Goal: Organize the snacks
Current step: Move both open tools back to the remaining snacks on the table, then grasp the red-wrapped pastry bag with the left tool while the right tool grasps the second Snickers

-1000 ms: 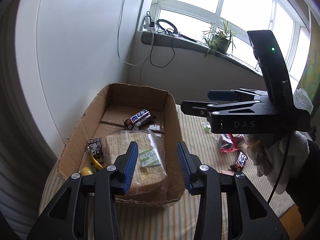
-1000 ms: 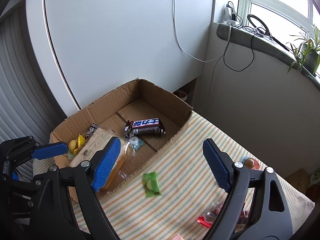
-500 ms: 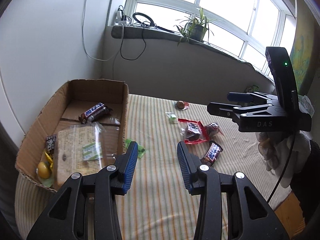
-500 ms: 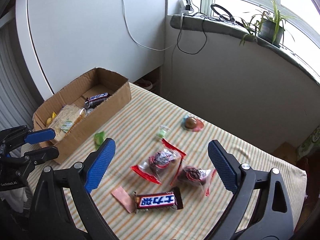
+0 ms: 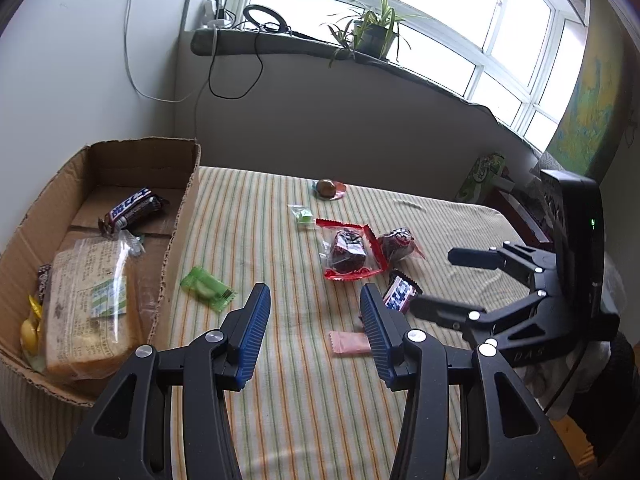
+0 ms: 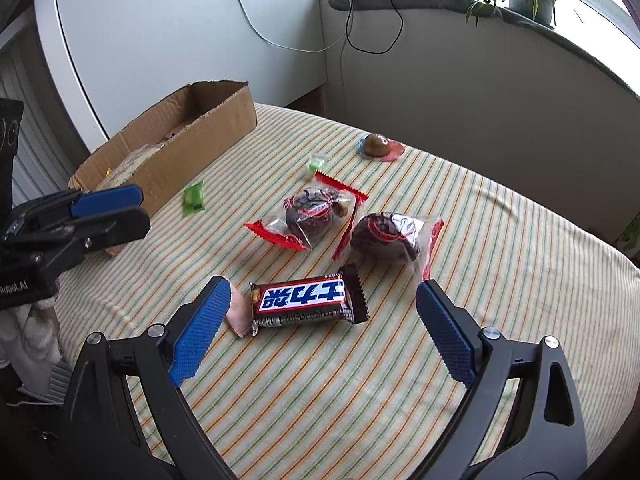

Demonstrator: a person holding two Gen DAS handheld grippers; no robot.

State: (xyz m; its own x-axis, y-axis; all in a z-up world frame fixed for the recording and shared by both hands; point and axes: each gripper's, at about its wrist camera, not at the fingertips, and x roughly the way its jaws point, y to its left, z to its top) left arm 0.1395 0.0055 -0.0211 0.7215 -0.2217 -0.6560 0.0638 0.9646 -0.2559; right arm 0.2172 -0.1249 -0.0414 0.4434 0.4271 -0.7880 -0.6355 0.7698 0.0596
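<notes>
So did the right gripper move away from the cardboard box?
Yes. The right gripper swung away from the cardboard box, which now sits far off at upper left, and hangs over the chocolate bar, jaws wide open.

Cardboard box (image 6: 192, 136) stands left — chocolate bar (image 6: 304, 304) lies before two wrapped cakes (image 6: 312, 212).

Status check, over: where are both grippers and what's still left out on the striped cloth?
Left gripper open, empty, jaws just widened. Right gripper wide open over chocolate bar, not touching. Two red-wrapped cakes, green candy outside cardboard box. Nothing blocking.

A brown cardboard box (image 6: 188, 136) and red-wrapped snack bar (image 6: 306, 302) lie on a green-and-orange-striped cloth (image 6: 500, 260).
</notes>
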